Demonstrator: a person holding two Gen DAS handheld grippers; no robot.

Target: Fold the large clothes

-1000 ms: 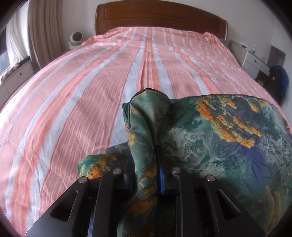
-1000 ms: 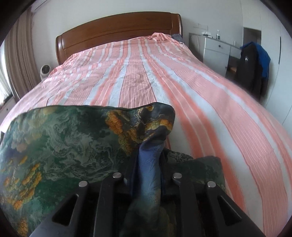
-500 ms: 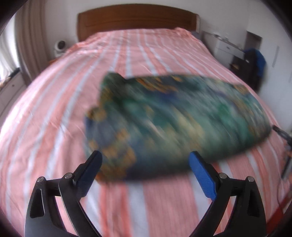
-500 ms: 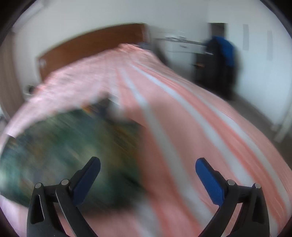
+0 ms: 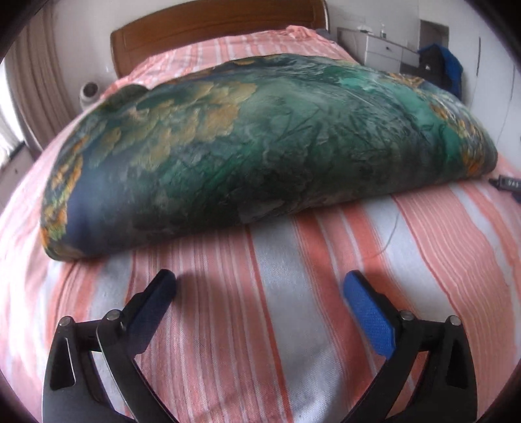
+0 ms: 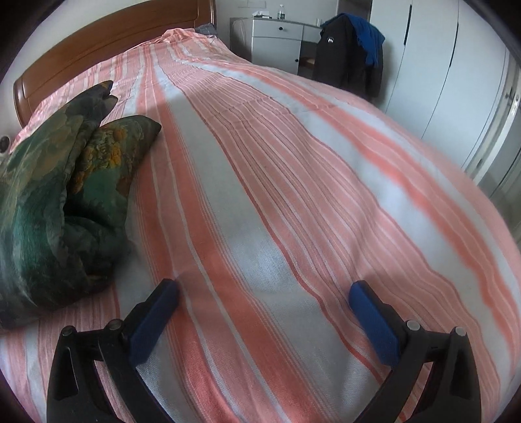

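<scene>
A large green garment with gold and orange print lies folded in a long band across the striped pink and white bedsheet. My left gripper hovers just in front of the band's near edge. Its jaws are opening wide, with only sheet between them. In the right wrist view the garment's end sits bunched at the left, its corners sticking up. My right gripper is open over bare sheet, to the right of that end and apart from it.
A wooden headboard closes the far end of the bed. Beyond the right side stand a white dresser, a dark jacket with a blue garment and white wardrobe doors. A small dark device with a cable lies at the bed's right edge.
Both grippers were shut on folds of the garment a second ago. Both have let go, opened wide and drawn back toward the near side of the bed, leaving the cloth lying there.
</scene>
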